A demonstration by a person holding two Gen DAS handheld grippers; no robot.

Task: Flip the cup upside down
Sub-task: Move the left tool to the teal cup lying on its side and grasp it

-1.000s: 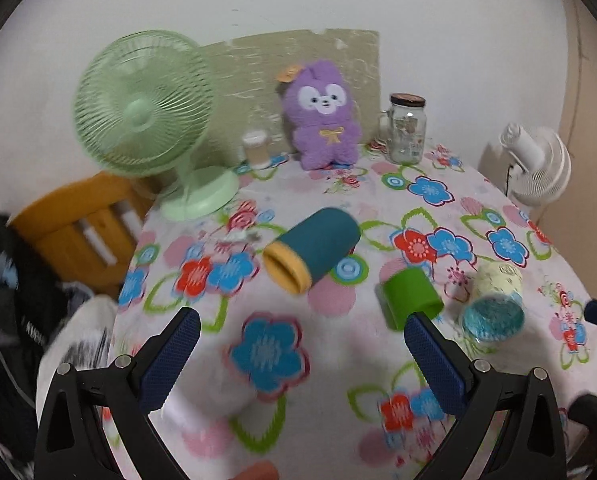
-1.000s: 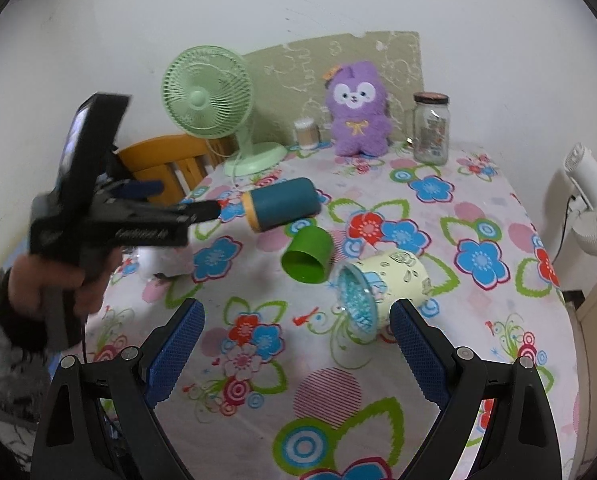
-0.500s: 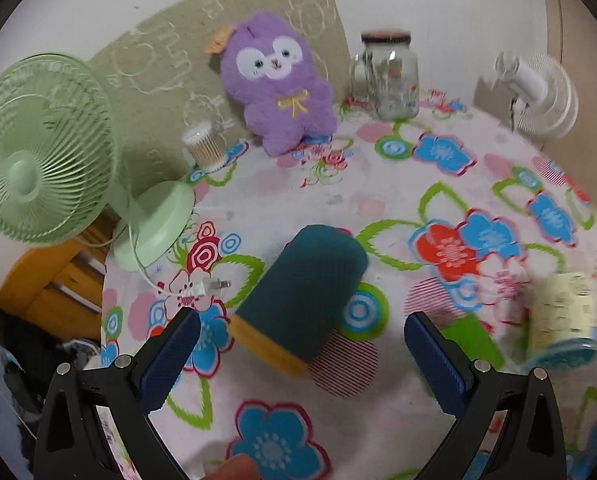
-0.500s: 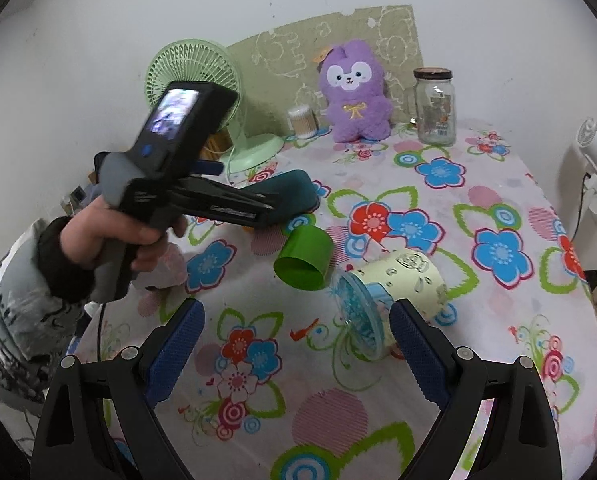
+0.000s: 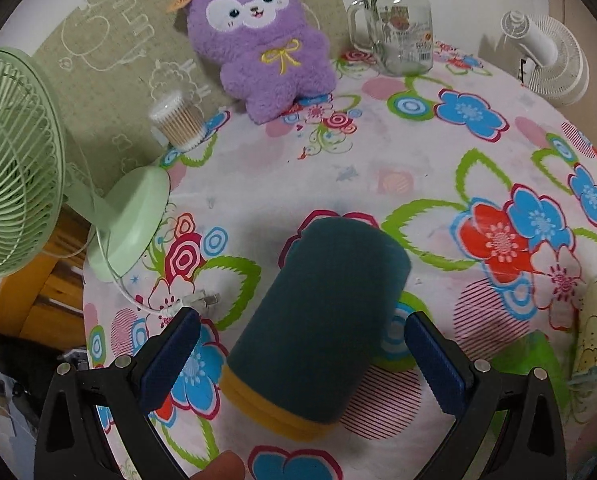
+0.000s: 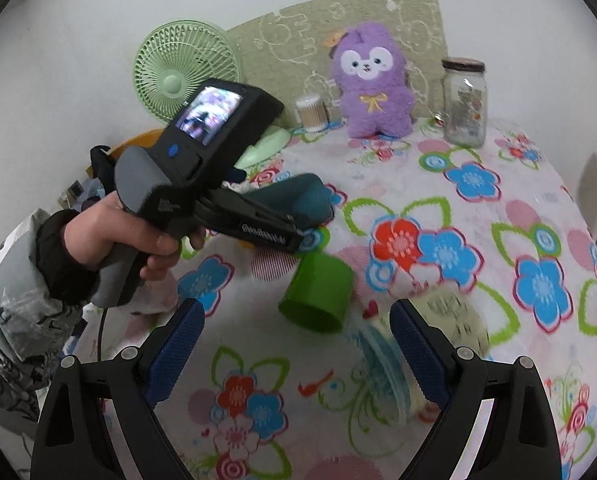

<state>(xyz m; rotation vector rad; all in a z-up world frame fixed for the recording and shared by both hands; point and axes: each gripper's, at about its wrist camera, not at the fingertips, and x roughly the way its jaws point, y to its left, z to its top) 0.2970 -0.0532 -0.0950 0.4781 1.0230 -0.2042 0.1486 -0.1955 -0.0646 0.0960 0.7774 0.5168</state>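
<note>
A dark teal cup with a yellow rim [image 5: 322,324] lies on its side on the flowered tablecloth, rim toward me. My left gripper [image 5: 298,354] is open, its blue pads on either side of the cup and not touching it. In the right wrist view the teal cup [image 6: 304,200] lies partly hidden behind the hand-held left gripper. A green cup [image 6: 318,294] and a pale yellow cup with a blue inside [image 6: 422,340] also lie on their sides. My right gripper [image 6: 296,346] is open, with the yellow cup's mouth next to its right finger.
A green fan [image 5: 14,160], its plug and cord [image 5: 202,300], a cotton-swab jar [image 5: 177,120], a purple plush [image 5: 262,36] and a glass jar [image 5: 398,24] stand along the back of the table [image 5: 378,160]. A white fan [image 5: 546,60] stands off the right edge.
My left gripper has moved forward and down over the teal cup, which now lies between its pads. My right gripper has moved closer to the yellow and green cups.
</note>
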